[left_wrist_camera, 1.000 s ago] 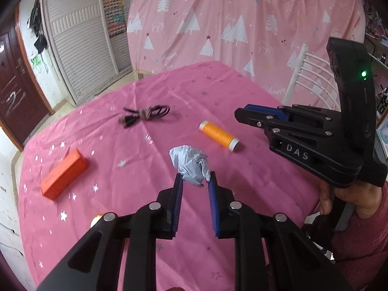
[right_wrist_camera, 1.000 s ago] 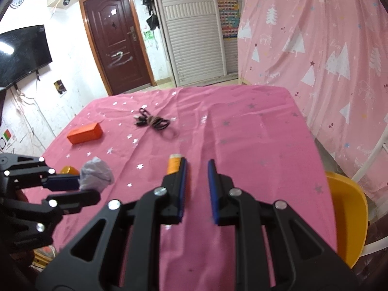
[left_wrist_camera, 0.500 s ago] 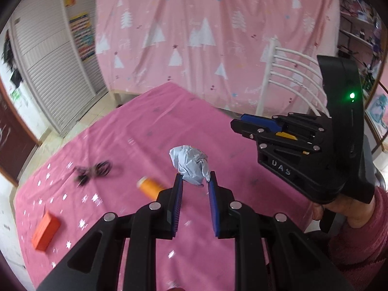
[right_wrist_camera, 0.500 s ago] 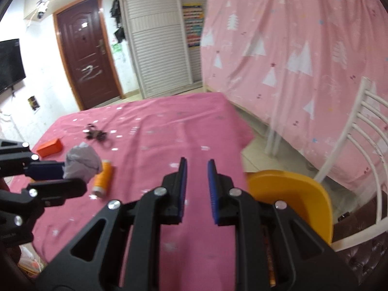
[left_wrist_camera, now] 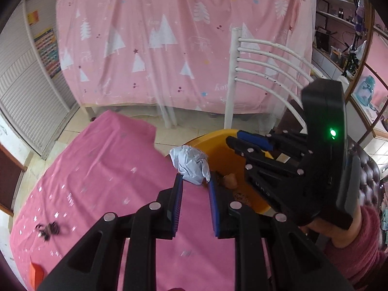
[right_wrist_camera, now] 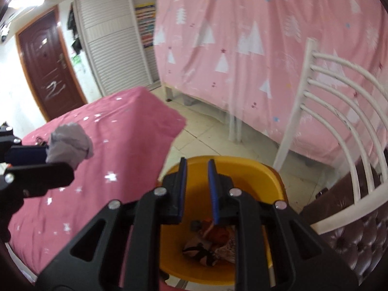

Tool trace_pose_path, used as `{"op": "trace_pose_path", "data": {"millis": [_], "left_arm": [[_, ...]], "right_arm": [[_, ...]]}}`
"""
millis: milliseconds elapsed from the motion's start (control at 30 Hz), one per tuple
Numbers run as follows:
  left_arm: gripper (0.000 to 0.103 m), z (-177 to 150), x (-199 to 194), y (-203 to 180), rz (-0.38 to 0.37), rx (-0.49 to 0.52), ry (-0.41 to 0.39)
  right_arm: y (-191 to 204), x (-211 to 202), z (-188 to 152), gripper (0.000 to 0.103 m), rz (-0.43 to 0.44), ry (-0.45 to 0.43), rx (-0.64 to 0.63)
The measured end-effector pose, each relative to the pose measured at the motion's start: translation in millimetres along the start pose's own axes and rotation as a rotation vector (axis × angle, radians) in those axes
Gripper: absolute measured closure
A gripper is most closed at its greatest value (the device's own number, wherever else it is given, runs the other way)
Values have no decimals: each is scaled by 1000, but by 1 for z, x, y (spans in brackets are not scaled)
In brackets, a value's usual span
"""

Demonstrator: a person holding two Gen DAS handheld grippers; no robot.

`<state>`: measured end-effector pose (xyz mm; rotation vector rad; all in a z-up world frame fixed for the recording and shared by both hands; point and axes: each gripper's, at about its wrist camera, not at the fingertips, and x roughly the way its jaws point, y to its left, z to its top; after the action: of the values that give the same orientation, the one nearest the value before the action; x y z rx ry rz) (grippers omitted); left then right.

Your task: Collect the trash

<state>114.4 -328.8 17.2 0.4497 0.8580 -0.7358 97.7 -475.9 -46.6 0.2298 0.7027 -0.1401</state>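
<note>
My left gripper (left_wrist_camera: 195, 179) is shut on a crumpled pale blue-grey paper ball (left_wrist_camera: 190, 163), which hangs over the table's right edge, next to the yellow bin (left_wrist_camera: 225, 150). In the right wrist view the same paper ball (right_wrist_camera: 70, 143) shows at the left, in the left gripper (right_wrist_camera: 58, 161) above the pink cloth. My right gripper (right_wrist_camera: 197, 163) hangs over the yellow bin (right_wrist_camera: 242, 169), its jaws nearly together and nothing between them. It also shows in the left wrist view as the right gripper (left_wrist_camera: 236, 143), over the bin. Scraps of trash (right_wrist_camera: 211, 242) lie in the bin's bottom.
The table with the pink starred cloth (left_wrist_camera: 97, 169) ends just left of the bin. A black cable (left_wrist_camera: 48, 229) and an orange box (left_wrist_camera: 36, 271) lie at its far left. A white chair (right_wrist_camera: 339, 97) with a dark padded seat (right_wrist_camera: 351, 237) stands right of the bin.
Both grippers have swung right, from over the middle of the table to its edge and the yellow bin. The paper ball stayed in the left gripper. The orange thread spool has left view.
</note>
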Motion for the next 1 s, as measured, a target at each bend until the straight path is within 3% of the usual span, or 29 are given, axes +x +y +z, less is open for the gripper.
{"op": "trace_pose_path", "data": {"millis": [200,367,400,500,533,867,933,1000], "left_arm": [[88,17,27,-13,-27,-11,41],[87,23,49,-6,-68,-88,76],[83,24,52,-3,-74,-104,87],[48,25,58,4,-100,-152,102],[43,24,58,7,-107,-165,101],[43,16,48,8,-104,-191,72],[43,13,41,14,-104,-221,62],[43,7,32,20,-110,-243,47]], "right_arm": [[-25,7,-3,87,-6,18,64],[-31,15,-6,87,29,41,85],[-32,16,-7,87,44,43,93],[-32,18,-7,87,73,53,108],[-32,18,-8,87,77,55,113],[-28,21,-10,86,89,58,111],[-24,19,-10,69,98,56,102],[-19,15,-9,32,99,35,87]]}}
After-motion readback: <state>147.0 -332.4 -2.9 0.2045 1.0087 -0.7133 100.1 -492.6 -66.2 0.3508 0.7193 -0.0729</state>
